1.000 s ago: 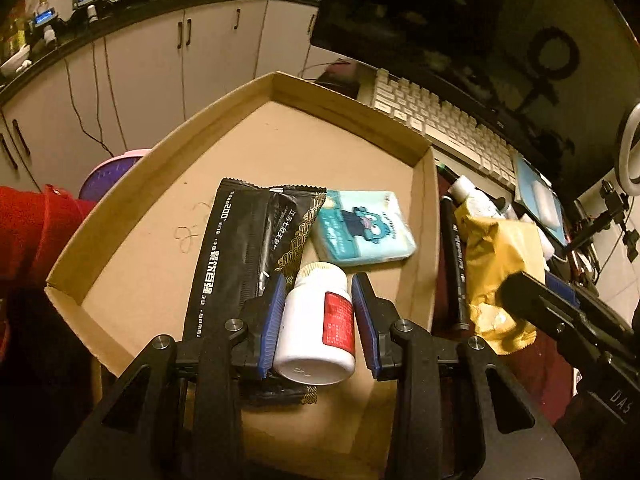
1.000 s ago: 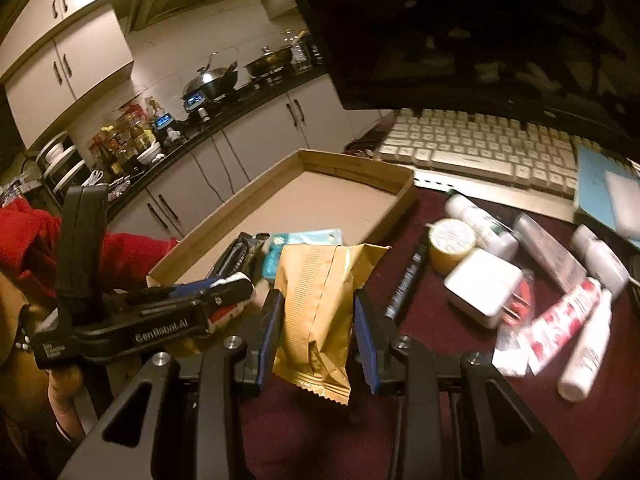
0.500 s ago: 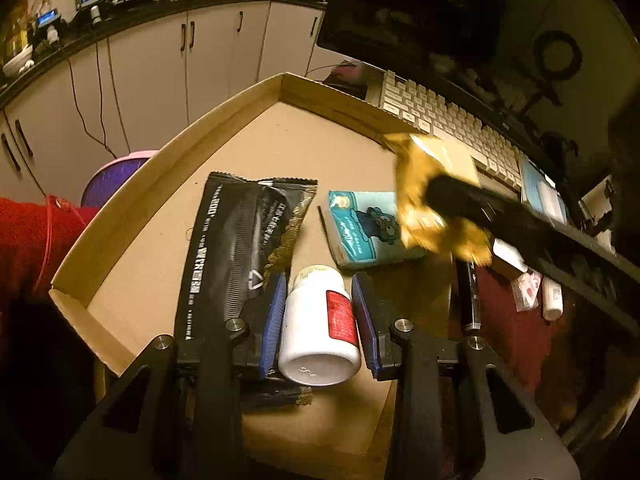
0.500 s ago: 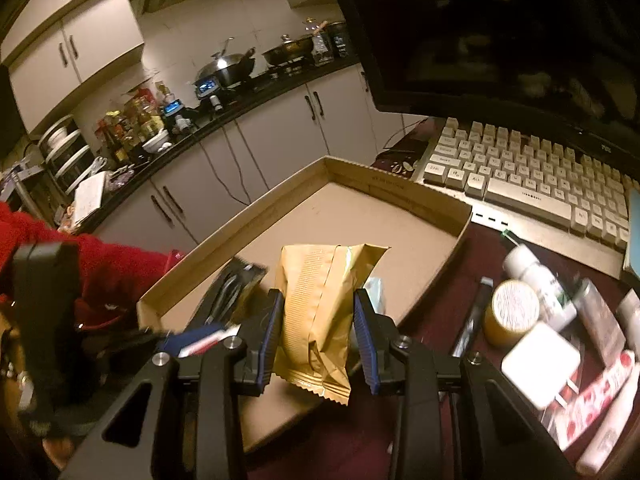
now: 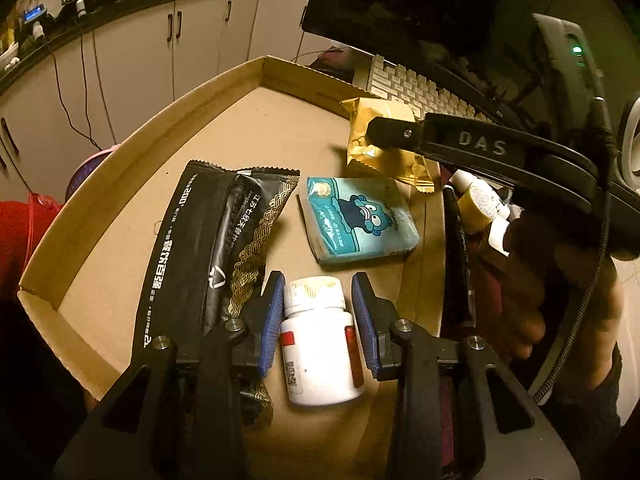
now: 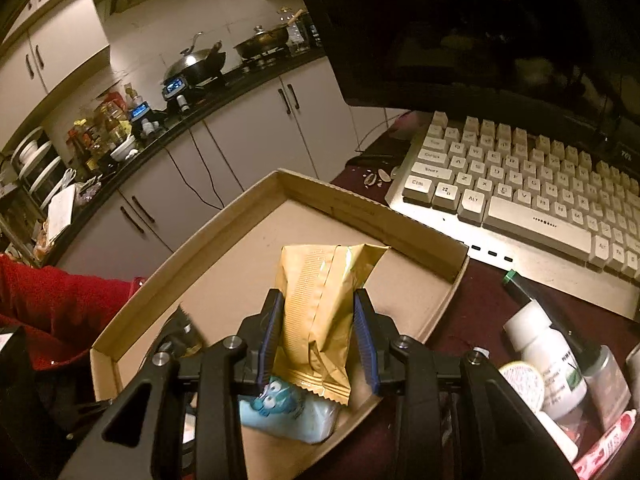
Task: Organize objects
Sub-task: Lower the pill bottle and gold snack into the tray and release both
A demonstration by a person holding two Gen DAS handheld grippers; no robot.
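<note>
A shallow cardboard tray [image 5: 160, 120] [image 6: 372, 212] holds a black snack packet [image 5: 208, 248] and a teal tissue pack [image 5: 356, 216] [image 6: 288, 412]. A white pill bottle [image 5: 320, 344] lies on the tray floor between my left gripper's [image 5: 318, 304] blue pads, with a small gap on each side. My right gripper [image 6: 318, 332] is shut on a gold snack packet [image 6: 320, 312] [image 5: 380, 140] and holds it above the tray's right part, over the tissue pack.
A white keyboard [image 6: 540, 184] and a dark monitor [image 6: 480, 32] stand behind the tray. To its right on the dark red table lie a black marker [image 5: 460, 248], a white bottle [image 6: 544, 352], a small yellow-lidded jar [image 6: 520, 384] and tubes. Kitchen cabinets [image 6: 240, 148] are beyond.
My right gripper carried the gold packet from the table left over the tray's right wall. My left gripper's jaws widened and the pill bottle now lies on the tray floor.
</note>
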